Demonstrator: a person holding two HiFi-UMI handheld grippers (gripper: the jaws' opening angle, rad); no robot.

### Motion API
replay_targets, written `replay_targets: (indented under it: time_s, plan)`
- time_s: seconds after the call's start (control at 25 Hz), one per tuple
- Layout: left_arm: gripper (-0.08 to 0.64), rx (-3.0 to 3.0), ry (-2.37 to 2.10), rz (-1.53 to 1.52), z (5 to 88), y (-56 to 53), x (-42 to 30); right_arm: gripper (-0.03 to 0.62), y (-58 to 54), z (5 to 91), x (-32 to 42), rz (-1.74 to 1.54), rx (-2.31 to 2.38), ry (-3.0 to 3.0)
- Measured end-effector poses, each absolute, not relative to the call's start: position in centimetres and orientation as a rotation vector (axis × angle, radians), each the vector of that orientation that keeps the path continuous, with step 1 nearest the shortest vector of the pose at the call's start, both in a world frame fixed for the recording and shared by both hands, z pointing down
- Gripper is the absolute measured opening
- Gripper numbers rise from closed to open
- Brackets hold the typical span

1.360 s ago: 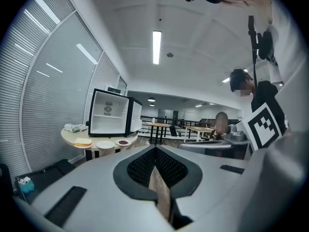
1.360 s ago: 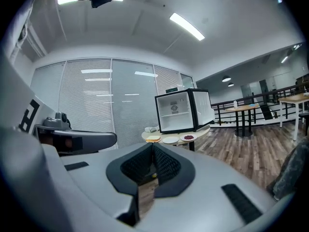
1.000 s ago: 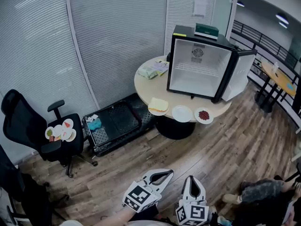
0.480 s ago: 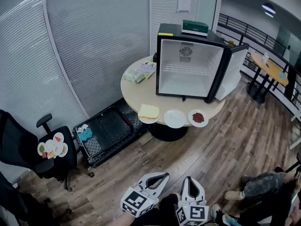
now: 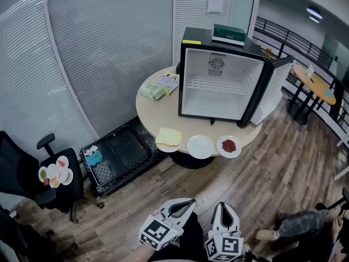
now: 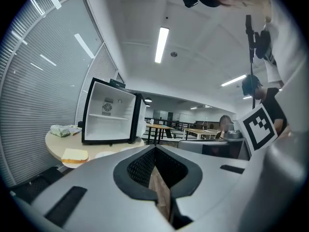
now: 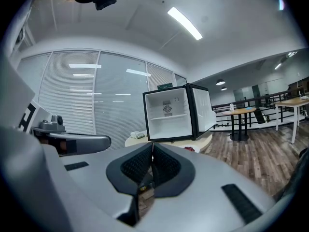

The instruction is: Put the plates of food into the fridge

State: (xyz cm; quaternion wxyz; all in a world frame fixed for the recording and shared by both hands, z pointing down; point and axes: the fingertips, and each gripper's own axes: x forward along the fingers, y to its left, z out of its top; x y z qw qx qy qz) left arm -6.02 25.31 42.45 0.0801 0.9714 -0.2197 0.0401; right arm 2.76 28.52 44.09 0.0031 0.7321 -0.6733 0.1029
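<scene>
Plates (image 5: 200,146) well ahead
Your left tongs (image 5: 187,203) and right tongs (image 5: 225,207) are pressed together, empty; spread them nearing the plates.

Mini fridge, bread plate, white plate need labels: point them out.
Mini fridge (image 5: 218,83), head view, inner back wall.
Bread plate (image 5: 163,148), head view, front rim.
White plate (image 5: 200,146), head view, its middle.

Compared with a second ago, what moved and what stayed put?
The person has walked closer: the table and open fridge now look nearer and further left in the head view. Nothing was grabbed or let go. The left gripper and right gripper stay shut and empty, and the three plates still wait on the table's edge.
</scene>
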Motion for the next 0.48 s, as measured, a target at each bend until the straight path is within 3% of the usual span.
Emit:
replay_targets:
  time_s: [0.48]
  plan:
    - [0.005,2.866,-0.768,0.158,42.7,11.4,-0.3,0.008,13.4,44.6,9.4,0.356,2.208,-2.149]
